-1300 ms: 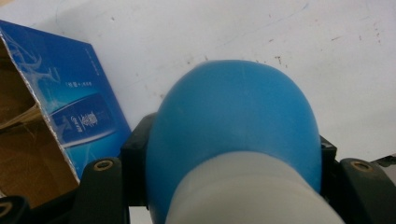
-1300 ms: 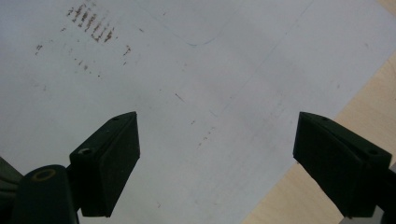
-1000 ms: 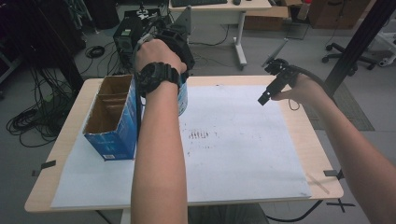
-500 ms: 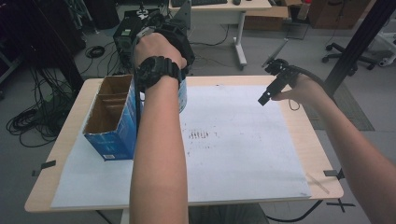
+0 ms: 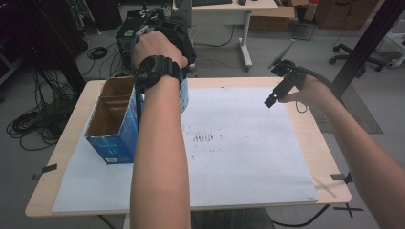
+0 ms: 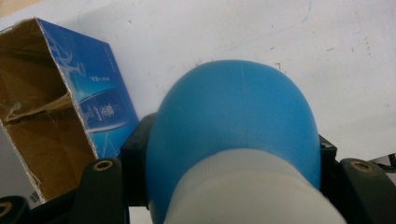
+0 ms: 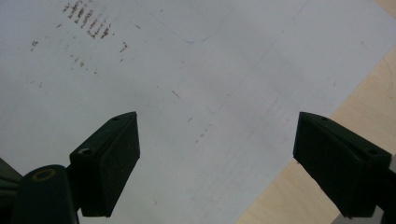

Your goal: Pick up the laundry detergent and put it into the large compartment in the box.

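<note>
Clamping a blue-and-white bottle between its jaws, the left gripper holds it just beside the open cardboard box, which lies to the bottle's left, long axis running away from the person. The right gripper, jaws spread and empty, hovers over the paper sheet well apart.

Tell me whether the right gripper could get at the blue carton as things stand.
Probably not directly. The right gripper hangs open over the far right of the paper sheet, while the blue carton stands at the left, behind the left forearm, whose left gripper holds a blue-and-white object beside it.
</note>
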Available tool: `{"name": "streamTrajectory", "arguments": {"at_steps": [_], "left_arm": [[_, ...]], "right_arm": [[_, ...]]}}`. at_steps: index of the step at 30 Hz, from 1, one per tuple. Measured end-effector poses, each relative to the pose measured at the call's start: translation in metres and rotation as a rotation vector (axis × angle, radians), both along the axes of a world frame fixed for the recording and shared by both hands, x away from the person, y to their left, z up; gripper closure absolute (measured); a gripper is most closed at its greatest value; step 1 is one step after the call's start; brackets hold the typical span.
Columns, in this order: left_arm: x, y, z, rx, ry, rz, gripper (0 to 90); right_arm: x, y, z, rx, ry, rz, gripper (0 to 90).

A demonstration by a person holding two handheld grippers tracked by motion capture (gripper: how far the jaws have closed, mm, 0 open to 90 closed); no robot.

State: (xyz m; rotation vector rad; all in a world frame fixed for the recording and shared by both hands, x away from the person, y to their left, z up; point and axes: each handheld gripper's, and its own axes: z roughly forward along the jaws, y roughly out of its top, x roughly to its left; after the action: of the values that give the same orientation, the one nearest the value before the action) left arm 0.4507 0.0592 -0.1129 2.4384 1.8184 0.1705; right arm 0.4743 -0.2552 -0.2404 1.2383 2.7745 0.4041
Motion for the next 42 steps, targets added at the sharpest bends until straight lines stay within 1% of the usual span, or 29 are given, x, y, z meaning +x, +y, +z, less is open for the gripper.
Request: {"name": "streamTrajectory", "arguments": {"at_steps": [3, 10, 12, 15, 20, 24, 28, 29, 35, 39, 41, 42], "left_arm": [[0.000, 0.002, 0.001, -0.005, -0.006, 0.006, 38.4], [0.000, 0.008, 0.002, -0.008, -0.007, 0.008, 38.3], [0.000, 0.011, 0.004, -0.011, -0.007, 0.014, 38.3], [-0.001, 0.014, 0.005, -0.004, -0.014, 0.016, 38.3], [-0.001, 0.022, 0.007, -0.011, -0.016, 0.029, 38.3], [-0.002, 0.032, 0.010, -0.004, -0.022, 0.038, 38.4], [-0.003, 0.037, 0.011, 0.004, -0.027, 0.043, 38.4], [-0.003, 0.041, 0.012, 0.006, -0.030, 0.048, 38.4], [-0.004, 0.051, 0.012, 0.002, -0.036, 0.055, 38.4], [-0.005, 0.062, 0.011, -0.003, -0.041, 0.073, 38.4], [-0.006, 0.066, 0.011, -0.002, -0.040, 0.074, 38.4], [-0.006, 0.069, 0.010, -0.001, -0.042, 0.084, 38.4]], "right_arm": [[0.000, 0.000, 0.000, 0.001, 0.000, -0.001, 14.5], [0.001, 0.001, -0.001, -0.002, 0.002, 0.001, 14.5], [0.000, 0.001, 0.000, -0.001, -0.001, 0.001, 14.5], [0.000, 0.001, 0.000, -0.002, 0.000, 0.001, 14.5], [0.000, 0.001, 0.000, -0.004, 0.000, 0.001, 14.5], [0.001, 0.000, -0.001, -0.004, 0.000, 0.000, 14.5], [0.001, 0.000, 0.000, -0.006, 0.000, -0.002, 14.5], [0.001, 0.000, -0.001, -0.007, -0.001, -0.004, 14.5], [0.002, 0.000, -0.001, -0.007, 0.001, -0.008, 14.5], [0.002, 0.001, -0.001, -0.009, 0.004, -0.008, 14.5], [0.002, 0.001, -0.001, -0.011, 0.003, -0.008, 14.5], [0.002, 0.000, -0.001, -0.011, 0.002, -0.009, 14.5]]}}
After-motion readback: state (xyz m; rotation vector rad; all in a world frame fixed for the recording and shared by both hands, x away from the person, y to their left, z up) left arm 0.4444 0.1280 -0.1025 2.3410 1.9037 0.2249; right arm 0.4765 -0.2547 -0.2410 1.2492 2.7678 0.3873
